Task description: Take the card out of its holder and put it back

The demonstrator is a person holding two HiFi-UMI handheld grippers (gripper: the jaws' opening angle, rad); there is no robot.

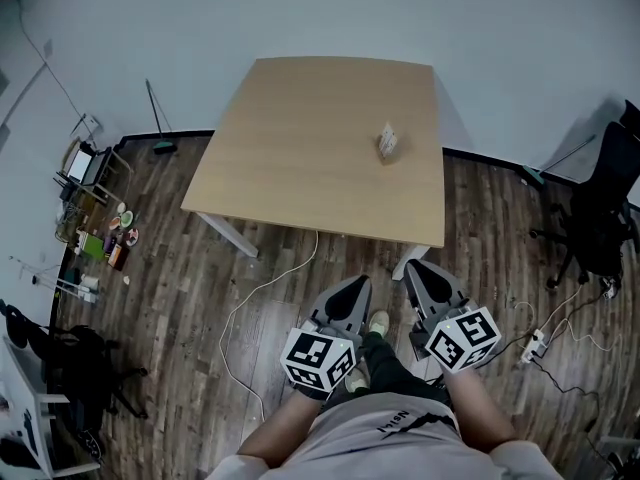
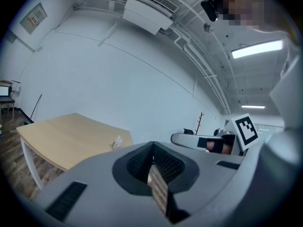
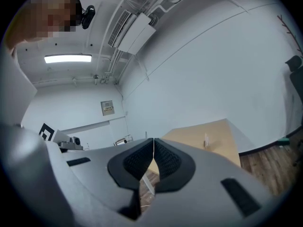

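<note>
**A:** How do the tongs stand?

**B:** The left gripper [image 1: 357, 282] and the right gripper [image 1: 417, 267] are both clenched. Their ribbed dark pads press tip to tip inside smooth grey shells, with nothing between them. Each has a cube with black-and-white square markers at its back end.

**A:** And the card?

**B:** The card holder [image 1: 387, 141] is a small, pale, upright piece on the table [image 1: 290, 148], toward the top's 3 o'clock edge. It is too small to tell the card from the holder.

**A:** What is the table like?

**B:** It has a squarish top of light matte wood on white legs. The floor [image 1: 200, 298] is dark streaked planks, and a thin white cable [image 1: 258, 290] curls across it at 9 o'clock from the left gripper.

**A:** Where is the holder relative to the tongs?

**B:** Well apart from both. It lies at roughly 12 o'clock, a touch toward 1 o'clock from the left gripper and 11 o'clock from the right. Both grippers hang side by side over the floor, short of the table's near edge.
</note>
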